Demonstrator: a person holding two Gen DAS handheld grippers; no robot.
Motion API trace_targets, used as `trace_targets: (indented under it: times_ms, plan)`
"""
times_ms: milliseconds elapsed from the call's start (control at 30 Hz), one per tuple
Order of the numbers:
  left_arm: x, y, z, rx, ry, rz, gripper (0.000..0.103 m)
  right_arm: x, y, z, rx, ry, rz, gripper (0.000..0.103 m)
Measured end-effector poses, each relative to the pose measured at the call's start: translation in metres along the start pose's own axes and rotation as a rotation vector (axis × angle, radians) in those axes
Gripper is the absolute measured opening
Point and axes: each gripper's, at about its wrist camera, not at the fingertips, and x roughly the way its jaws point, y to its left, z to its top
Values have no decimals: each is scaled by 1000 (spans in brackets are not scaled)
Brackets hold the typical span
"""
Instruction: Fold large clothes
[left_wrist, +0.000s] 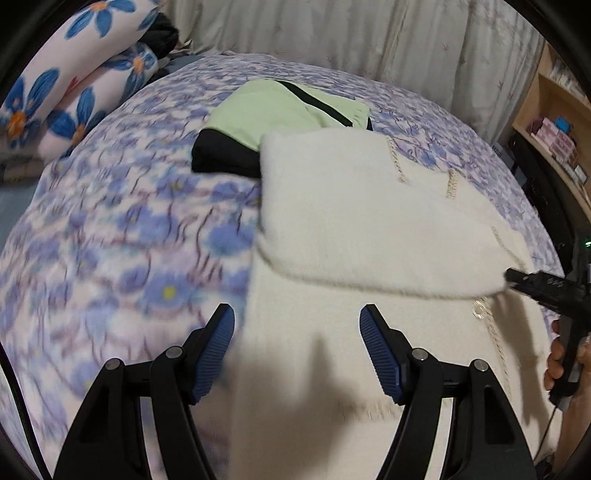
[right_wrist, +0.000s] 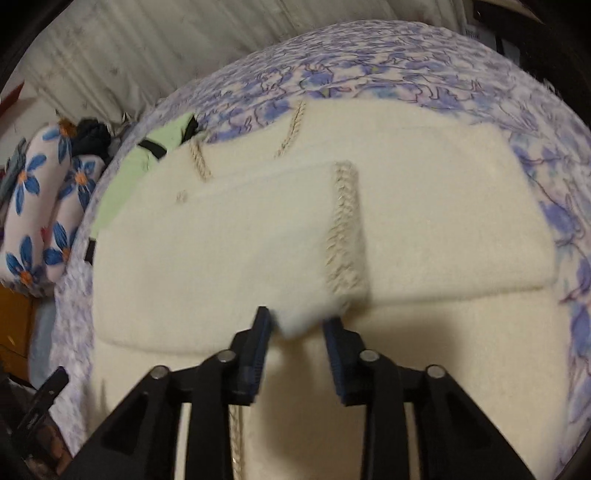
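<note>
Two grippers worked a cream sweater (right_wrist: 229, 251) spread on the bedspread (left_wrist: 110, 229): left gripper (left_wrist: 297, 325) gaped w/ nothing in it above the hem, right gripper (right_wrist: 297, 321) pinched a folded-over flap, green top (left_wrist: 280, 110) lying beyond.

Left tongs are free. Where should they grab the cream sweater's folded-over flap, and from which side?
Take the flap's near-left corner, coming in low from the sweater's left side over the bedspread. There the folded edge sits exposed above the lower layer, so one pad can slide beneath. The right tongs seem to grip the same edge farther right; the open left tongs hover nearby.
</note>
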Motion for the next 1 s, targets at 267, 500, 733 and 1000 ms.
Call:
trace_targets:
  times_ms: [267, 500, 733, 1000]
  plan:
    - [65, 13, 56, 9, 94, 27, 69, 7, -21, 45, 38, -64, -20, 50]
    - [120, 24, 95, -17, 135, 10, 69, 47, -30, 65, 0, 3, -36, 50]
    - [139, 15, 120, -20, 124, 13, 13, 53, -2, 70, -164, -40, -60, 14]
    - [125, -3, 125, 28, -35, 121, 11, 34, 18, 94, -199, -239, -61, 15]
